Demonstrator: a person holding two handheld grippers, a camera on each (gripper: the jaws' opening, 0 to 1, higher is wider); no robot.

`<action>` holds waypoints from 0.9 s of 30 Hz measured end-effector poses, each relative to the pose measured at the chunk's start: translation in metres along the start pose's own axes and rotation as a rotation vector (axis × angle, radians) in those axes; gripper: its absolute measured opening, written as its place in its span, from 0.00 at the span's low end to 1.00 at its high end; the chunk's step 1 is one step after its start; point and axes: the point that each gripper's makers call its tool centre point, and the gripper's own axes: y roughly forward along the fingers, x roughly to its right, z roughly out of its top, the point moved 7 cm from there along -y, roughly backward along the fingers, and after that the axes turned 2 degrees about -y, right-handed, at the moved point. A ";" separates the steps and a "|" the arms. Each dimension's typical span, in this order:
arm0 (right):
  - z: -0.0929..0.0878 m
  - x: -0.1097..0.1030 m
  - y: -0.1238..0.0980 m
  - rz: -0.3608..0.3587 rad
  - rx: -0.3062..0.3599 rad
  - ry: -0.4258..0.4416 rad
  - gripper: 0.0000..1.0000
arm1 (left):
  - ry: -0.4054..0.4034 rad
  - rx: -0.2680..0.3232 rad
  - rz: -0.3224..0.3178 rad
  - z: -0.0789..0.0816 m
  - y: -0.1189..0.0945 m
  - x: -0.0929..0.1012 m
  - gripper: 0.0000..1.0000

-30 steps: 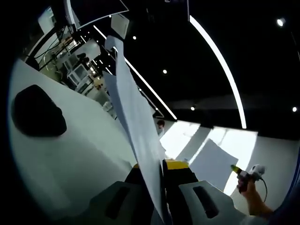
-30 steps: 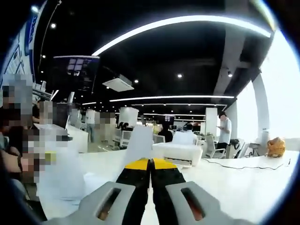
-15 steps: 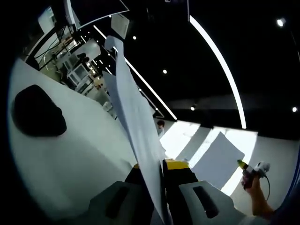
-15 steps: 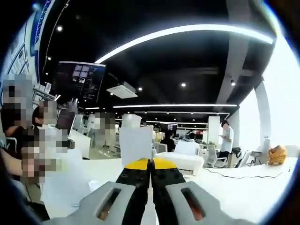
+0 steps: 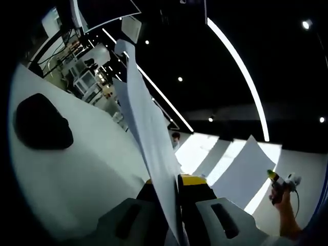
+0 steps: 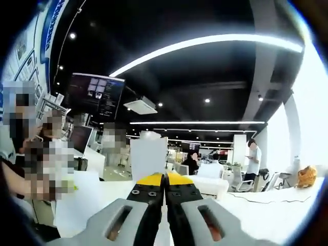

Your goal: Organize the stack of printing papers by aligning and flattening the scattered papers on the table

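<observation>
Gripping raised paper sheets [image 5: 148, 133], both grippers

The room has a dark ceiling, lit by long curved light strips [image 6: 205, 43] and small spot lamps [image 5: 306, 23]. Strong daylight from the right side burns out to white glare in the right gripper view. Straight lines bend near the edges, and far things look soft

Right hand-held gripper [image 5: 273, 177] and its sheet [image 5: 245, 171] now higher and further right than before.
</observation>
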 end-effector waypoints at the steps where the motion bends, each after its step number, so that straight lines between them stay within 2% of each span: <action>1: 0.002 -0.002 -0.001 0.006 0.008 0.005 0.00 | 0.000 0.002 0.001 0.000 0.000 0.000 0.08; 11: 0.015 -0.011 -0.008 0.042 0.036 0.028 0.00 | 0.003 0.000 0.003 0.000 0.000 -0.001 0.08; 27: 0.042 -0.030 -0.016 0.088 0.082 0.000 0.00 | 0.003 0.000 0.003 0.000 0.000 0.000 0.08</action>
